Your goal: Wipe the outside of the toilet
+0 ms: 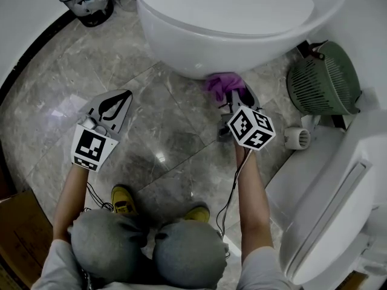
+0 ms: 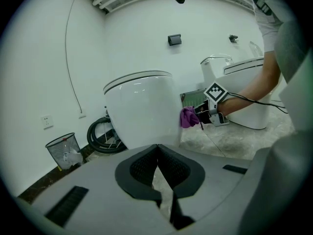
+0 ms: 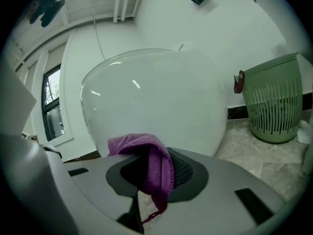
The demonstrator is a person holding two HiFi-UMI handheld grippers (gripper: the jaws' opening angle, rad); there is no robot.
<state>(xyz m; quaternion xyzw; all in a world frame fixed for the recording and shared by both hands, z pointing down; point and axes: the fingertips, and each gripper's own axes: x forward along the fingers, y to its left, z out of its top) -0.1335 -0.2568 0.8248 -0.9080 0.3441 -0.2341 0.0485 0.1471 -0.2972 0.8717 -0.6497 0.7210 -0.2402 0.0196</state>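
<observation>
Purple cloth (image 3: pixel 149 156), pinched in the right gripper's (image 1: pixel 232 100) jaws, sits at the white toilet's (image 1: pixel 224 26) lower outside curve, so the wipe probably wants steady pressure following that curve, while the left gripper (image 1: pixel 113 106), jaws pressed together and empty, hangs aside.

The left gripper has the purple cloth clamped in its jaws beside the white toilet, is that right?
No, the right gripper has the purple cloth clamped in its jaws beside the white toilet, as the right gripper view shows; the left gripper is shut on nothing.
</observation>
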